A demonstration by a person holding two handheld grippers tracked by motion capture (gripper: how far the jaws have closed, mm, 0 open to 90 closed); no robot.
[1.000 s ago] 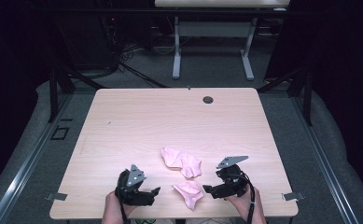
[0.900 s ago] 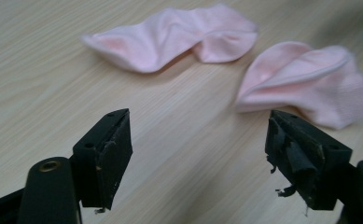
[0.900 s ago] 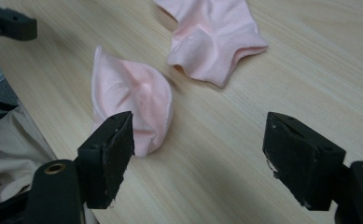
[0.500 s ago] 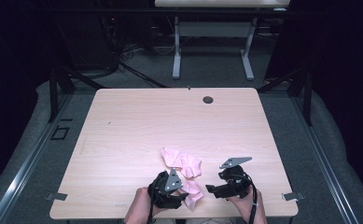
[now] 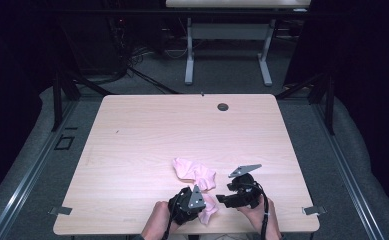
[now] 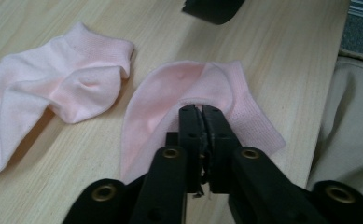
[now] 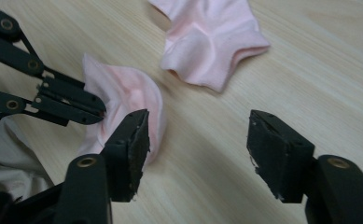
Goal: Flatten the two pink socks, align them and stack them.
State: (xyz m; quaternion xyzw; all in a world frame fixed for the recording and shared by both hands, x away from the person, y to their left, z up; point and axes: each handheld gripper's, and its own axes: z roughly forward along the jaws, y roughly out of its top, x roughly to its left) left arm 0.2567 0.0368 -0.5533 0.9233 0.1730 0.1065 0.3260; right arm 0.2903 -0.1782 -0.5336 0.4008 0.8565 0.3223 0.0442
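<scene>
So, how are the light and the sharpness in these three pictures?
High view: dark surroundings, the table evenly lit, small things soft. Left gripper view: bright, the near sock and the other sock fairly sharp with soft shadows under their edges. Right gripper view: the right gripper close and a little blurred, its jaws apart, the wood grain clear.

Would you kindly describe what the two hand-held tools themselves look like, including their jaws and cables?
Both are black. The left tool has slim linkage arms with brass-coloured rivets and narrow jaws. The right tool has blocky, square-ended black pads and the same rivets. In the high view each carries a grey three-cornered plate and trails a black cable.
</scene>
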